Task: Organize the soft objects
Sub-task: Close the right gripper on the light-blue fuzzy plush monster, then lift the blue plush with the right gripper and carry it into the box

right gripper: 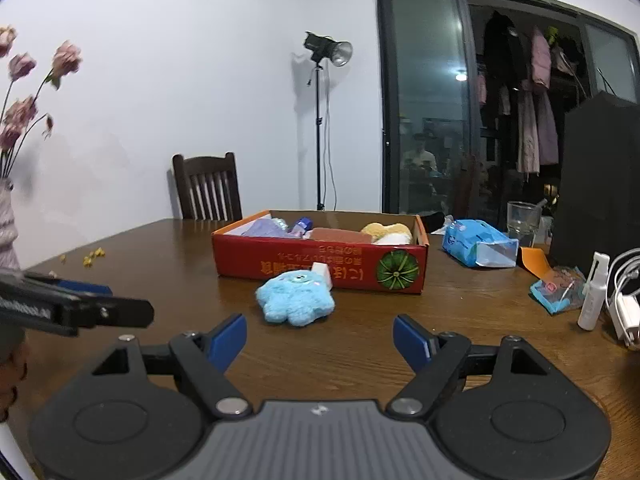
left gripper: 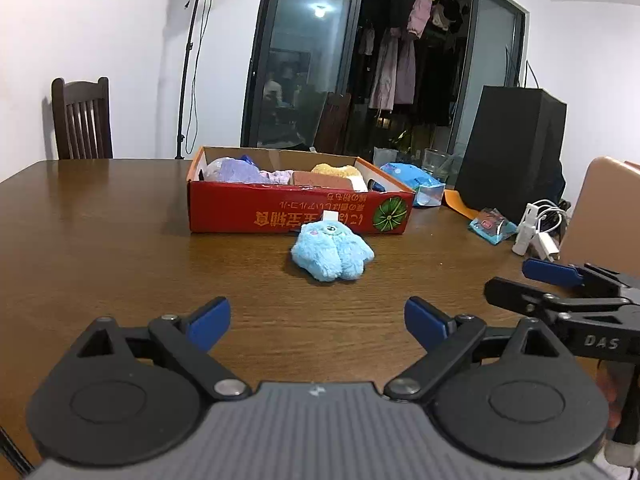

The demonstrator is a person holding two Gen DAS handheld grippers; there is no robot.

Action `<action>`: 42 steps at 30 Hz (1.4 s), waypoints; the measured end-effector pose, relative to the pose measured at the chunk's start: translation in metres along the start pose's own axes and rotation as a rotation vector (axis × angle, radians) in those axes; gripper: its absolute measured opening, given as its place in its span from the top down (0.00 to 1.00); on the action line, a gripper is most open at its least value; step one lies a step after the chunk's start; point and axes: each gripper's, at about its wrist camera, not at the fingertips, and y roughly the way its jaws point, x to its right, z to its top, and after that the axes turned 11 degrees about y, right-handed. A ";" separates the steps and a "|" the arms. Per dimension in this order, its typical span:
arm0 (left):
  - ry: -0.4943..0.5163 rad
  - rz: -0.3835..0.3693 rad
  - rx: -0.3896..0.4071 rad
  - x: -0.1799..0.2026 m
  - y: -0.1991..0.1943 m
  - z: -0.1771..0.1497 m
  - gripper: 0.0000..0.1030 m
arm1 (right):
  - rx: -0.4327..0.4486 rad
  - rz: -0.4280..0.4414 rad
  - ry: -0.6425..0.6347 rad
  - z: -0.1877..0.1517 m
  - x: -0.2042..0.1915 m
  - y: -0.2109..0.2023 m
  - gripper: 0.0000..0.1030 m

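Note:
A fluffy light-blue plush toy (left gripper: 332, 254) (right gripper: 296, 298) lies on the wooden table just in front of a red cardboard box (left gripper: 280, 212) (right gripper: 312, 264). The box holds a purple soft item (left gripper: 236, 172), a brown block and a yellow plush (right gripper: 380, 230). My left gripper (left gripper: 317, 314) hangs open over bare table, short of the toy, nothing between its blue pads. My right gripper (right gripper: 320, 330) is also open and empty, just short of the toy. Each shows in the other's view: the right gripper (left gripper: 506, 278) at the right edge, the left gripper (right gripper: 128, 300) at the left edge.
A blue tissue pack (right gripper: 476, 246), a glass (right gripper: 522, 220), a black box (left gripper: 516, 148), a small blue packet (left gripper: 492, 224), a white bottle (right gripper: 594, 292) and a charger lie right of the box. A vase of flowers (right gripper: 8, 232) stands left; a chair (left gripper: 82, 120) behind.

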 end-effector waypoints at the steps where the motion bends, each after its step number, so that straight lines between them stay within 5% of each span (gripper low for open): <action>1: -0.001 0.002 0.001 0.000 0.006 0.002 0.07 | -0.006 0.001 0.016 0.001 0.004 0.002 0.23; 7: -0.024 -0.020 -0.007 -0.007 0.048 0.020 0.12 | -0.066 0.005 0.078 0.011 0.022 0.029 0.27; 13: -0.046 -0.099 -0.112 -0.021 0.101 0.038 0.41 | -0.139 0.061 0.153 0.032 0.035 0.084 0.36; 25: -0.158 -0.185 -0.194 -0.051 0.161 0.035 0.51 | -0.309 0.146 0.208 0.044 0.033 0.206 0.61; 30: -0.256 -0.250 -0.201 -0.064 0.167 0.026 0.67 | -0.328 0.193 0.262 0.035 0.036 0.214 0.69; 42: -0.232 -0.228 -0.189 -0.055 0.156 0.031 0.70 | -0.361 0.215 0.266 0.035 0.035 0.206 0.70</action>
